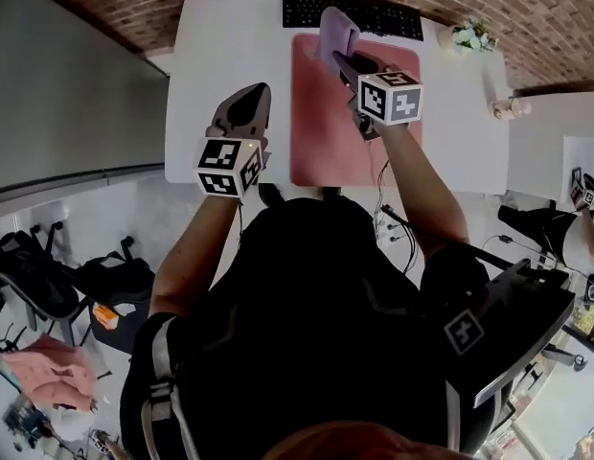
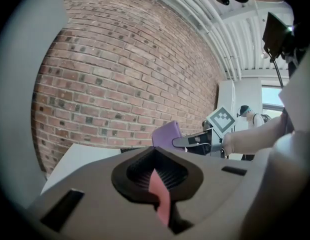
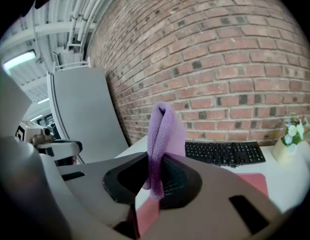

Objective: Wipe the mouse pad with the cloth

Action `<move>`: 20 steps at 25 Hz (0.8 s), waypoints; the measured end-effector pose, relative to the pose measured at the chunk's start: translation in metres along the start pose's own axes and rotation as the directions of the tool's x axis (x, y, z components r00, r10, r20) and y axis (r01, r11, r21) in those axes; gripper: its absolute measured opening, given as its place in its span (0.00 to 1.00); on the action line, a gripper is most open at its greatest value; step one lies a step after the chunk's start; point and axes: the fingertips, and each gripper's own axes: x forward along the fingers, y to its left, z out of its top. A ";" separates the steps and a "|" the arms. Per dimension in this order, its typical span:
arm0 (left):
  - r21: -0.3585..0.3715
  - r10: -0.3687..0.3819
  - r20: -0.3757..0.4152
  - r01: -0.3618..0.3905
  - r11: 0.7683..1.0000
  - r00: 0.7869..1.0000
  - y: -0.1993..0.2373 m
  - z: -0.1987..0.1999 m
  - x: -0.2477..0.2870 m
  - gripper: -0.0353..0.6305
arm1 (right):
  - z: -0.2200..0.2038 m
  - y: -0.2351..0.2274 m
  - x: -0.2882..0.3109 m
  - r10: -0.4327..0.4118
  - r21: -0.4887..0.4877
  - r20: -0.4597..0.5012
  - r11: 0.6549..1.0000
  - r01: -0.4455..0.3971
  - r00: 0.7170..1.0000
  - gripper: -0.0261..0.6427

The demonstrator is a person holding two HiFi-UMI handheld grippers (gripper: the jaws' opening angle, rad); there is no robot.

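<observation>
Currently my right gripper [image 3: 154,176] pinches the purple cloth [image 3: 160,134] above the pink mouse pad [image 1: 321,132], ready for wiping; my left gripper [image 2: 156,171], jaws together and empty, hovers clear alongside.

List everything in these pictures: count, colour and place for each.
table: one, white, in front of the wall
wall: one, red-brown brick, behind the table
mouse pad: one, pink, on the table, nearer the person than the keyboard
keyboard: one, black, at the table's far edge
cloth: one, purple, held over the mouse pad's far end
flowers: one small pot, white and green, table's far right corner
panel: one, grey, left of the table
left gripper: one, grey, jaws together, empty, left of the mouse pad
right gripper: one, grey, jaws closed on the cloth
arms: two, behind the grippers
</observation>
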 end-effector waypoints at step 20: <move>0.118 -0.013 0.095 0.001 0.993 0.995 -0.101 0.066 0.009 0.06 | 0.012 -0.038 -0.186 -0.141 0.005 0.286 0.989 0.146 0.948 0.13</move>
